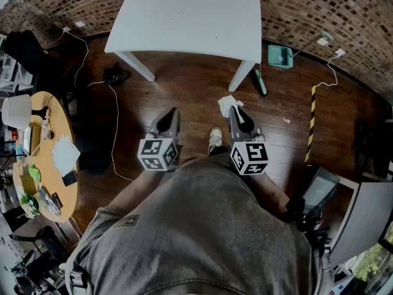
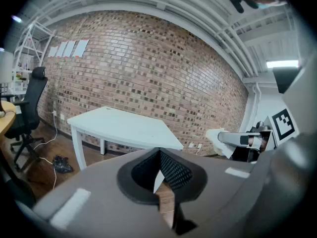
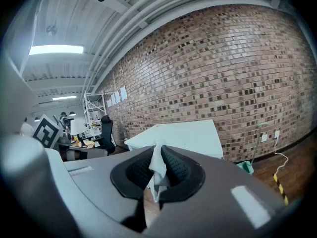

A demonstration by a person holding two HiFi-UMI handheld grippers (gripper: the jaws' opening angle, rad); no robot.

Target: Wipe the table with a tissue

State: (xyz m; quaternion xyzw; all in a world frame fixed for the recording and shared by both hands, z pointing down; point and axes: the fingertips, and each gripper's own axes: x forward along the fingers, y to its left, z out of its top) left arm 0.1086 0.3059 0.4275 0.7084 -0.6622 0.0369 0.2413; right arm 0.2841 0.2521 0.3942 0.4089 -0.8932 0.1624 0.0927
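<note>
The right gripper [image 1: 237,111] had its fingers [image 3: 179,170] pinched on a white tissue [image 1: 226,104], the left gripper [image 1: 168,118] closed empty, both short of the table [image 1: 190,17].

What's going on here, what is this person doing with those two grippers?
A person stands on the wooden floor, back from the white table, holding a gripper in each hand. The right gripper is clamped on a white tissue. The left gripper is shut and empty. The tissue is not yet on the table.
</note>
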